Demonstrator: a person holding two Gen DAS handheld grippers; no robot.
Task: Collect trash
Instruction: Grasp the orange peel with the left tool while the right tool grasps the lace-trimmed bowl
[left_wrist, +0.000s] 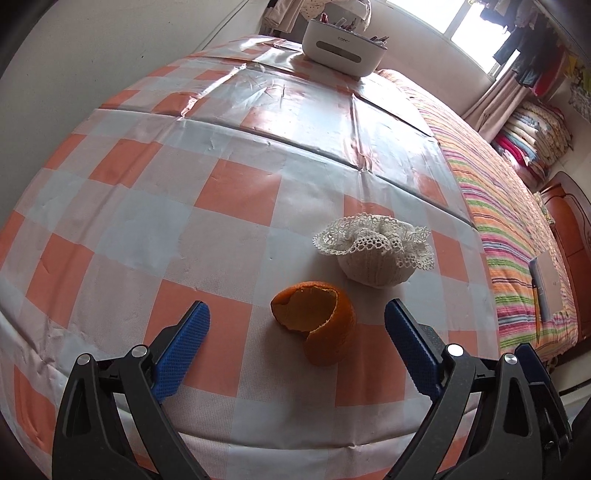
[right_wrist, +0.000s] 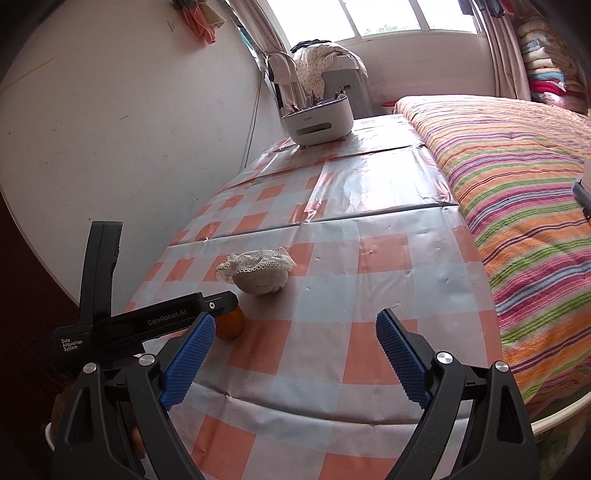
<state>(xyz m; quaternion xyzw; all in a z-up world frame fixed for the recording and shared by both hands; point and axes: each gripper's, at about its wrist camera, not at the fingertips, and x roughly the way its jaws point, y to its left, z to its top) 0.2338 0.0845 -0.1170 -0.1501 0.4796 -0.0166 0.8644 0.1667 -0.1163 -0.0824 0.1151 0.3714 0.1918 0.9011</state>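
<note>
An empty orange peel shell (left_wrist: 325, 332), torn open at the top, lies on the checked tablecloth (left_wrist: 166, 229) near the table's front edge. My left gripper (left_wrist: 297, 305) is open and its blue pads stand either side of the peel without touching it. In the right wrist view the peel (right_wrist: 231, 326) is half hidden behind the left gripper's black body (right_wrist: 147, 321). My right gripper (right_wrist: 295, 315) is open over bare cloth to the right of the peel, with nothing between its fingers.
A white lace-trimmed knitted pouch (left_wrist: 373, 258) (right_wrist: 260, 275) sits just behind the peel. A white organiser box (left_wrist: 343, 48) (right_wrist: 321, 118) stands at the table's far end. A striped bed (left_wrist: 498, 206) (right_wrist: 517, 184) borders the table's right side, a wall its left.
</note>
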